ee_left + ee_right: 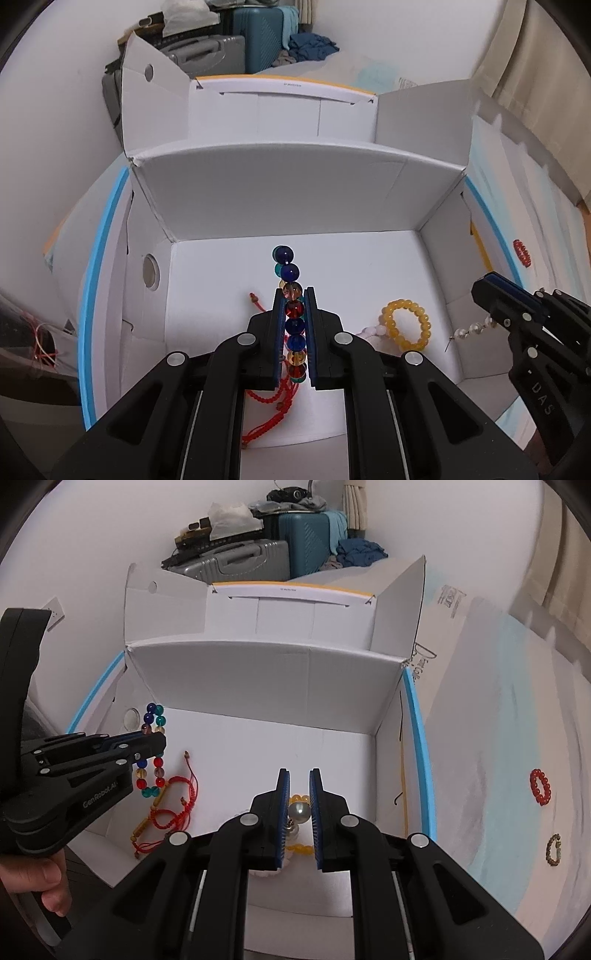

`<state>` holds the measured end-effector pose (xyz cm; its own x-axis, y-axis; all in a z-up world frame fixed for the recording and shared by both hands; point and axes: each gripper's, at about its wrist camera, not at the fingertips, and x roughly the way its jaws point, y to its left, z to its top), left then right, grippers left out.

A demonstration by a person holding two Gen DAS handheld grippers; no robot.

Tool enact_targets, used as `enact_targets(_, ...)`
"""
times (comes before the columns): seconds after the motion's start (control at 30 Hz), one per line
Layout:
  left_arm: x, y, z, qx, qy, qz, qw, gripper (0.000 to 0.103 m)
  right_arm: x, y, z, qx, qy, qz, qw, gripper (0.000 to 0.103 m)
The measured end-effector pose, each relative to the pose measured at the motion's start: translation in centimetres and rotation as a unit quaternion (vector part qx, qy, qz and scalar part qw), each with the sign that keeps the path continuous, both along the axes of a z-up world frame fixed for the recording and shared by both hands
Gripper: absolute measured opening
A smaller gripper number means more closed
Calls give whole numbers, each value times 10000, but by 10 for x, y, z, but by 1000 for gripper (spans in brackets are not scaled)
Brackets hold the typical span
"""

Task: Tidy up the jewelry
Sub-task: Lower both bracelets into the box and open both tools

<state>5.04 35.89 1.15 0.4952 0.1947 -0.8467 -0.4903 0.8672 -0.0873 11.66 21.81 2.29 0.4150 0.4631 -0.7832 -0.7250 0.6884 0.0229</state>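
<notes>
A white cardboard box [295, 173] lies open in front of me. My left gripper [294, 292] hangs over its left half, shut on a bracelet of blue, red, amber and teal beads [289, 272]. The right wrist view shows that gripper [159, 743] with the bracelet [159, 710] looped through it. My right gripper [299, 773] is shut on a short strand of pearly beads [299, 811] over the box's right half. From the left wrist view the strand [471, 329] dangles from the right gripper [485, 286]. A yellow bead bracelet [404, 305] and red cord bracelets [173, 812] lie on the box floor.
Outside the box, on the pale bedding to the right, lie a red bead bracelet [540, 781] and a brownish one [554, 850]. A second white box [291, 609] stands behind the first. Suitcases [306, 542] are stacked at the back wall. A hand [44, 878] holds the left gripper's handle.
</notes>
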Motion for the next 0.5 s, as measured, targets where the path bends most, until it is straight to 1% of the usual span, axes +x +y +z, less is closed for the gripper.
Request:
enact_targets(0.13,4,2,-4,17,135,52,9999,10,3,2,-4,-43,52,-7,10000,10)
enact_targets(0.37,3,-1,0,85,118,95,9998,11,4,1,-4,-84,63,-48,9999,11)
enact_targets(0.4,3,0,1,107,124,129,9998,13,5,1,-3,-88,57,-64,9999,11)
enact_targets(0.43,3,1,2,137,128,160,9997,19,5,0,-3,-83,54,-86,9999,17)
enact_targets(0.47,2,2,2,144,113,188,9997,24,6,0,-2,-71,58,-99,9999,28)
enact_targets(0.5,1,2,4,153,83,224,9996,33,5,-1,-1,-44,38,-127,9999,34)
